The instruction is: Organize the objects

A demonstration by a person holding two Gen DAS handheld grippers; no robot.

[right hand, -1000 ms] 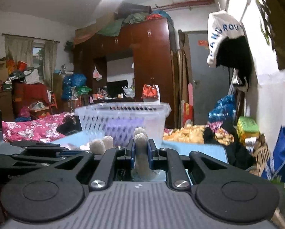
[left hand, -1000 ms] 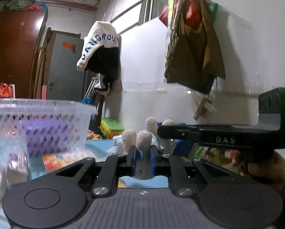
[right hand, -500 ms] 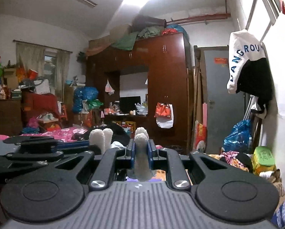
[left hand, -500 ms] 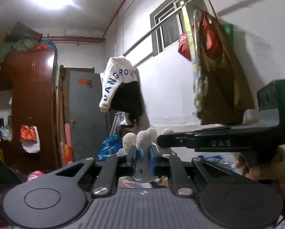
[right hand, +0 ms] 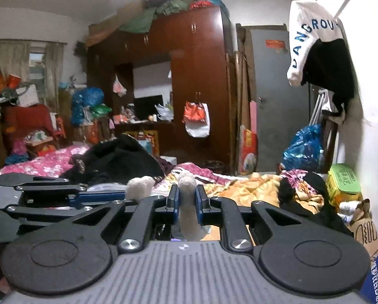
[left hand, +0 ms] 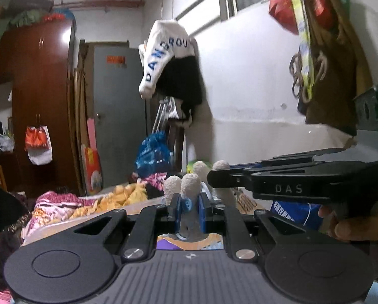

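Note:
Both grippers hold one cream plush toy with rounded limbs, lifted in the air. In the left wrist view my left gripper (left hand: 189, 209) is shut on a plush limb (left hand: 190, 186) next to a blue button; the right gripper's black body (left hand: 290, 177) reaches in from the right onto other limbs. In the right wrist view my right gripper (right hand: 187, 202) is shut on a plush limb (right hand: 187, 202); the left gripper (right hand: 62, 197) sits at the left beside another limb (right hand: 139, 187). The toy's body is hidden below the jaws.
A bed with pink and yellow bedding (right hand: 239, 187) and a black garment (right hand: 118, 159) lies ahead. A dark wooden wardrobe (right hand: 196, 88), a grey door (right hand: 272, 96) and a white wall with hanging clothes (left hand: 171, 63) stand behind. A green box (right hand: 343, 182) sits at the right.
Both grippers have lifted with the plush toy held between them. The clear plastic basket that stood ahead has dropped out of both views; the views tilted up, then levelled towards the bed.

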